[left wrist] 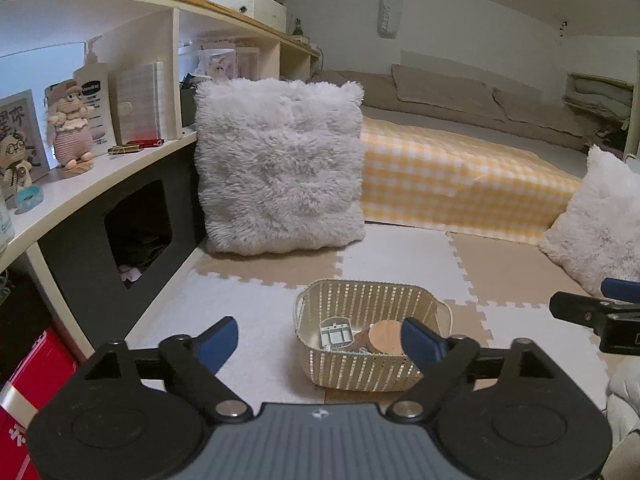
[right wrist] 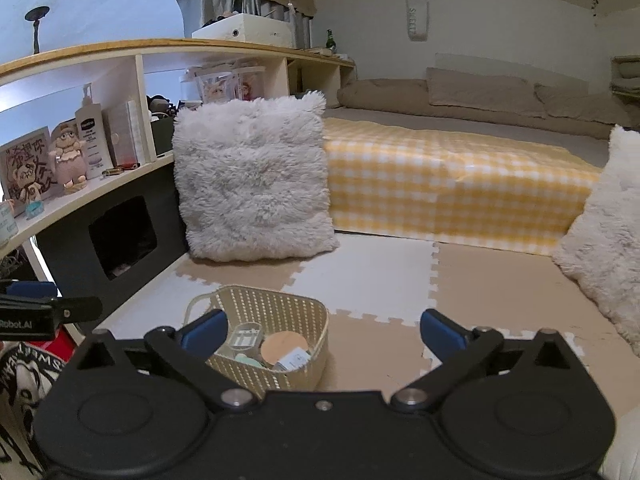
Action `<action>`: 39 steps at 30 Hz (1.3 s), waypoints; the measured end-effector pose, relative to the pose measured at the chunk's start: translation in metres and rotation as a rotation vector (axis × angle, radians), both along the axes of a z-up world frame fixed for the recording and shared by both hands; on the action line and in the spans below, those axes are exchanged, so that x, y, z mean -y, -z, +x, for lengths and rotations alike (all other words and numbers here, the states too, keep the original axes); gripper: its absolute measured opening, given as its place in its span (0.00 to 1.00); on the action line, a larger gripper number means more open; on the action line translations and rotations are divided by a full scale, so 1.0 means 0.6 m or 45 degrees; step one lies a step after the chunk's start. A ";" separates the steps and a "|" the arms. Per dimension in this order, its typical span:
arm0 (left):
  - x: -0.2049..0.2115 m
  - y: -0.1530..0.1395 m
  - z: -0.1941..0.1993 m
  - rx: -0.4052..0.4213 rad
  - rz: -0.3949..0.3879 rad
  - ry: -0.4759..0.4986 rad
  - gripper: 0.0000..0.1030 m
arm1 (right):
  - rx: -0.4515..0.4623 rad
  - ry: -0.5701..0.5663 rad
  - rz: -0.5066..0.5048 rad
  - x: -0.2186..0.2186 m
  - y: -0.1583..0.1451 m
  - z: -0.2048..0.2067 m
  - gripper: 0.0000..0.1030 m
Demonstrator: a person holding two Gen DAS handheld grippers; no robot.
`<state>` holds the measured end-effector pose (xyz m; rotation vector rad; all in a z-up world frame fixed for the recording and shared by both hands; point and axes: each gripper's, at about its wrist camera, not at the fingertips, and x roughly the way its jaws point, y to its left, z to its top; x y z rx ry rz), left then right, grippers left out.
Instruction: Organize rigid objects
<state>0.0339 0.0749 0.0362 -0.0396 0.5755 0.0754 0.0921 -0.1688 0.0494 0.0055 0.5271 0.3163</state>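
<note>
A cream perforated plastic basket [left wrist: 362,294] stands on the foam floor mat; it also shows in the right wrist view [right wrist: 280,304]. Inside lie a grey slotted plastic piece [left wrist: 337,334], a round wooden disc [left wrist: 386,337] and small items; the right wrist view shows the grey piece [right wrist: 244,337], the disc [right wrist: 284,347] and a small white box [right wrist: 294,360]. My left gripper [left wrist: 320,340] is open and empty, held just in front of the basket. My right gripper [right wrist: 322,332] is open and empty, to the basket's right.
A fluffy white pillow [left wrist: 278,168] leans against a shelf unit [left wrist: 120,168] holding a lotion bottle [left wrist: 94,100], a doll [left wrist: 70,128] and pens. A yellow checked mattress [left wrist: 452,176] lies behind. A second pillow [right wrist: 604,232] sits at right. A red box [left wrist: 28,384] is at left.
</note>
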 end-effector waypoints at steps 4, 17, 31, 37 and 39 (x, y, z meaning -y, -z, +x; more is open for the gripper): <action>0.009 0.006 -0.014 0.022 0.038 -0.007 0.95 | 0.022 0.020 -0.001 0.006 0.009 -0.015 1.00; 0.018 0.020 -0.035 0.087 0.086 -0.042 1.00 | 0.060 0.057 -0.027 0.009 0.026 -0.036 1.00; 0.030 0.024 -0.042 0.132 0.113 -0.048 1.00 | 0.089 0.068 -0.015 0.010 0.028 -0.045 1.00; 0.031 0.024 -0.040 0.137 0.112 -0.047 1.00 | 0.097 0.088 -0.008 0.010 0.028 -0.048 1.00; 0.031 0.024 -0.041 0.142 0.113 -0.048 1.00 | 0.098 0.094 -0.005 0.010 0.029 -0.048 1.00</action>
